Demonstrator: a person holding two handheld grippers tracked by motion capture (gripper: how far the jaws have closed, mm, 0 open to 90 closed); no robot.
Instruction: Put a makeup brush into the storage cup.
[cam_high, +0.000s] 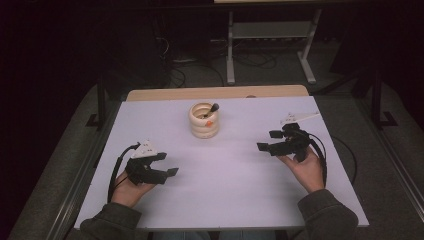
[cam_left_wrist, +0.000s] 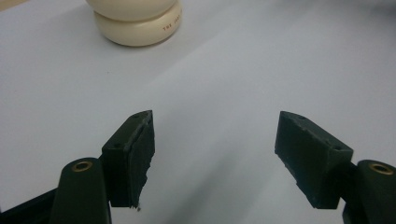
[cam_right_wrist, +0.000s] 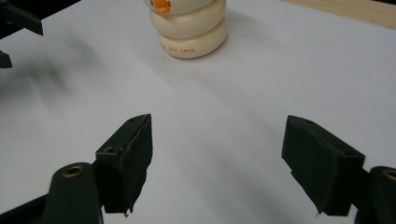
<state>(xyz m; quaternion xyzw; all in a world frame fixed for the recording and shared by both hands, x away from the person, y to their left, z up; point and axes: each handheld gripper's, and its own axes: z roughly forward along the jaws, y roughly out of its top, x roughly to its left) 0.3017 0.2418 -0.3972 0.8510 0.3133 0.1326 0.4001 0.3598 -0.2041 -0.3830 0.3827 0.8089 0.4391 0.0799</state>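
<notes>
Cream holder, built like a stack of rounded rings with an orange mark on its front, stands upright on the white counter, near the far edge and about midway between the left and right edges. A dark, thin object leans out of its open top; whether it is a pen or a brush cannot be told. Small printed letters run around the lowest ring in the gripper views.

The left tool hovers near the near left corner, held in the person's left hand, and its jaws are spread wide with nothing between them. The right tool is toward the right edge, held in the right hand, also spread apart and empty. Both point inward at the holder and are well apart from it.

The holder looks stiff and smooth, probably ceramic or hard plastic, so it may be a little slippery and could break if it falls. It seems not very heavy, but the rounded rings give poor flat faces. A grip in a groove between two rings, or on the rim with one jaw inside, would likely sit safer than a grip on the bulge. The leaning object is light and loose, and it may tip out if the holder is tilted.
</notes>
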